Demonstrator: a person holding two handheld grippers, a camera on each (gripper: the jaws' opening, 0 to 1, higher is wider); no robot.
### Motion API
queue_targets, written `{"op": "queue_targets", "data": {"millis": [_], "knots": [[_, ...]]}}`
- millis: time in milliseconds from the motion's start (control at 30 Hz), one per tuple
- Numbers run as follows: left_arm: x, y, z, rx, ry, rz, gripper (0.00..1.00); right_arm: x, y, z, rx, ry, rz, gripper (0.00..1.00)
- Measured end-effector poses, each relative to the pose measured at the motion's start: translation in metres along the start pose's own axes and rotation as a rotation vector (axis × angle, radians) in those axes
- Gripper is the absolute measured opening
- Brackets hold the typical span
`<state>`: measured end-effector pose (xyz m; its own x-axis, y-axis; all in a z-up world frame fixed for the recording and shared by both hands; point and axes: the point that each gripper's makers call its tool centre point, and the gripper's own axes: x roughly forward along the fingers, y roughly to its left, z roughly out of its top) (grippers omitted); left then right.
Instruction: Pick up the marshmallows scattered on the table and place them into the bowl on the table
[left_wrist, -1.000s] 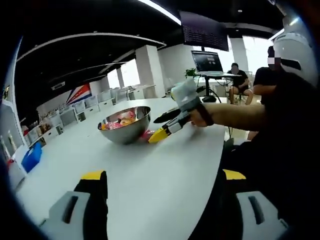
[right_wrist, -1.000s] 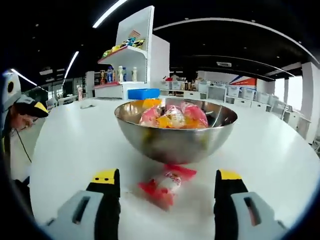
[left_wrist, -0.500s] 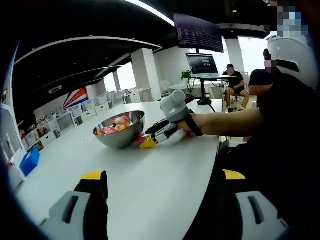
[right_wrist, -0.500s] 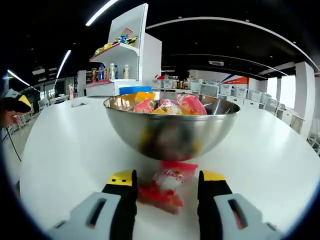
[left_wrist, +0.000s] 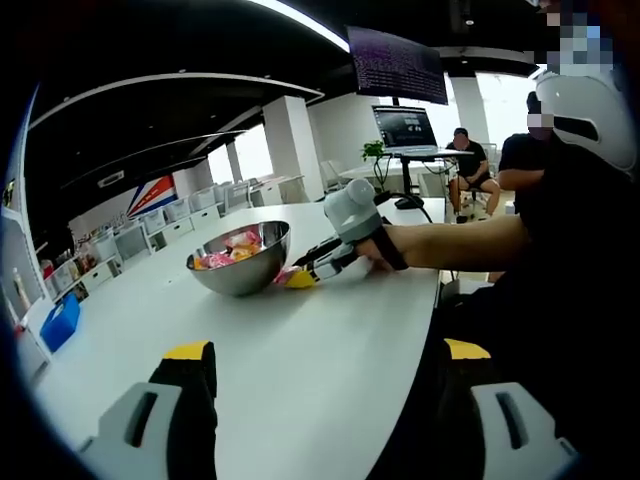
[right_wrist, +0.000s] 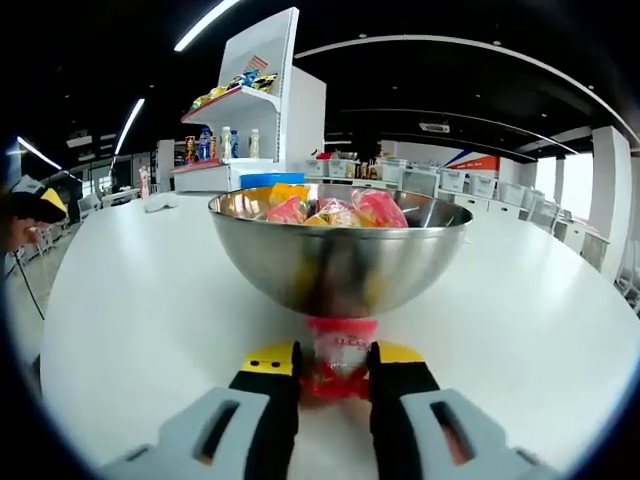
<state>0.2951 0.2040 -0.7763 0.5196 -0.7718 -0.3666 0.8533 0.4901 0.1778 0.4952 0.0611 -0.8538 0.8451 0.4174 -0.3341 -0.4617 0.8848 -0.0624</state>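
Observation:
A steel bowl (right_wrist: 340, 255) holding several wrapped marshmallows (right_wrist: 330, 210) stands on the white table (right_wrist: 150, 290). Just in front of its base lies a red-wrapped marshmallow (right_wrist: 338, 362), and my right gripper (right_wrist: 334, 372) is shut on it, yellow tips pressing both sides. In the left gripper view the bowl (left_wrist: 238, 262) sits mid-table with the right gripper (left_wrist: 300, 278) at its right side, held by a person's arm. My left gripper (left_wrist: 325, 370) stands open low over the table's near edge, nothing between its jaws.
A white shelf unit (right_wrist: 270, 110) with bottles and a blue bin (right_wrist: 268, 181) stands behind the bowl. People sit at a desk with monitors (left_wrist: 405, 125) at the far end. A person's dark torso (left_wrist: 580, 280) is close on the right.
My right gripper's jaws have closed in from wide apart onto the red-wrapped marshmallow by the bowl's base. The left gripper has stayed open and nearly still.

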Motion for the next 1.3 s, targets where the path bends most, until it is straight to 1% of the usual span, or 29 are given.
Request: {"op": "queue_targets", "data": {"millis": [300,467,933,1200,1300], "knots": [[0.002,0.000,-0.002,0.003,0.007,0.000,0.89,-0.002,0.001,-0.001,-0.008,-0.003,0.012,0.17],[0.003,0.001,-0.003,0.002,0.007,0.001,0.89,-0.003,0.002,-0.001,0.008,-0.003,0.028,0.15],[0.004,0.001,-0.004,0.005,0.013,0.006,0.88,-0.004,0.003,-0.001,0.002,-0.001,0.043,0.14],[0.002,0.002,-0.005,0.009,0.019,0.012,0.87,-0.011,0.005,-0.002,-0.008,0.005,0.061,0.14],[0.002,0.003,-0.005,0.006,0.021,0.016,0.87,-0.018,0.006,-0.003,-0.021,0.013,0.079,0.14]]}}
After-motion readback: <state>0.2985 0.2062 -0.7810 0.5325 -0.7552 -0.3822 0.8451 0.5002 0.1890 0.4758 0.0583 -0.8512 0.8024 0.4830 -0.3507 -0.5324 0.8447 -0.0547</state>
